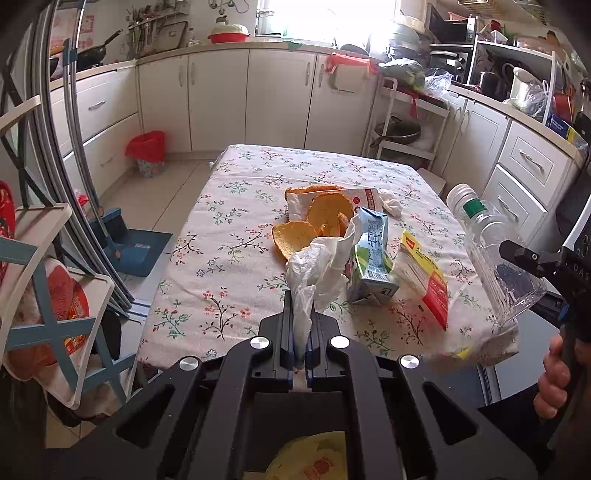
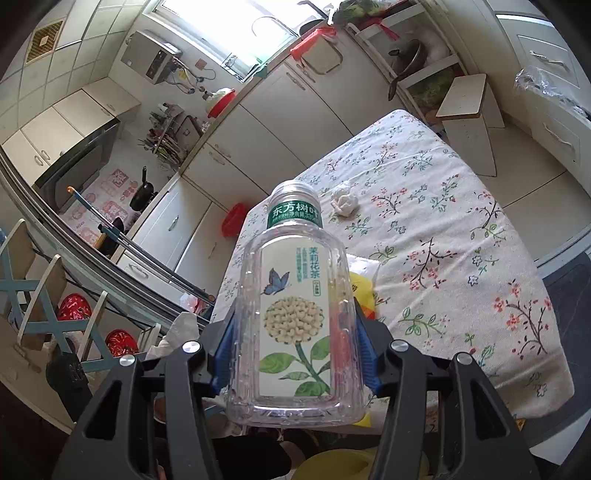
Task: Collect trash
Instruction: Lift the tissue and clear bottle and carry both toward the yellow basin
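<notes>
1. The left gripper [image 1: 300, 314] is clamping a crumpled white tissue [image 1: 319, 266] between its closed jaws; the tissue is standing up out of the fingers and billowing forward above the near edge of the table [image 1: 229, 206].
2. The right gripper [image 2: 295, 354] is gripping a clear plastic bottle [image 2: 295, 317] by its lower body, its blue pads [image 2: 223, 350] pressing on either side.
3. The bottle's long axis is running along the fingers, its capped neck pointing away from the camera and its flat base sitting nearest the lens; the label with a butterfly and a pale flower is facing up.
4. In the left wrist view the same bottle [image 1: 491, 251] is hanging tilted above the table's right edge, cap toward the far side, held off the cloth.
5. Orange peels [image 1: 314, 221] are lying near the table's middle on a white printed wrapper [image 1: 354, 195], with a blue-green drink carton [image 1: 373, 266] just beside them, its long axis running from the near edge toward the far one.
6. A yellow and red packet [image 1: 424, 280] is lying next to the carton, toward the right edge, and a small wad of white paper [image 2: 345, 202] is sitting farther back.
7. The table is wearing a floral cloth in a kitchen with pale cabinets [image 1: 221, 96], a bright window [image 1: 325, 18], and a red-lined bin [image 1: 147, 153] on the tiled floor off the far left corner.
</notes>
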Action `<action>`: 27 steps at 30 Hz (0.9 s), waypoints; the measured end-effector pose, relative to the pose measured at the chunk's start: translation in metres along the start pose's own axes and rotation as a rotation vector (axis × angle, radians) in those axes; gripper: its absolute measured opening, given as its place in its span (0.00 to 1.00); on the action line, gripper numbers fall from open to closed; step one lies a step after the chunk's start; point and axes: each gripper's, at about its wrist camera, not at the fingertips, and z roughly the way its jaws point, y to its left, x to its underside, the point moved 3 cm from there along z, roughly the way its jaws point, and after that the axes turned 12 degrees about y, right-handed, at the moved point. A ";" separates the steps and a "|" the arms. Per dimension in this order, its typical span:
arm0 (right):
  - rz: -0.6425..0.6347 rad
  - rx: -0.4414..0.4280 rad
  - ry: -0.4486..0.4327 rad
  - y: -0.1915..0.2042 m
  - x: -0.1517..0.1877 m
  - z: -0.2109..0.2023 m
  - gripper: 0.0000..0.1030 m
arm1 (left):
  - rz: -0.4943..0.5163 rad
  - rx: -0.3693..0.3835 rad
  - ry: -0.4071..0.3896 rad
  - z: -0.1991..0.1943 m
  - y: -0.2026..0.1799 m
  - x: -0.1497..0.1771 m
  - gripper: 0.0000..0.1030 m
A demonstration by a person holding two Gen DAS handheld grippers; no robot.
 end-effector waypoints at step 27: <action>0.006 -0.082 0.051 0.010 0.062 -0.009 0.53 | 0.027 0.013 0.013 -0.016 -0.011 0.034 0.04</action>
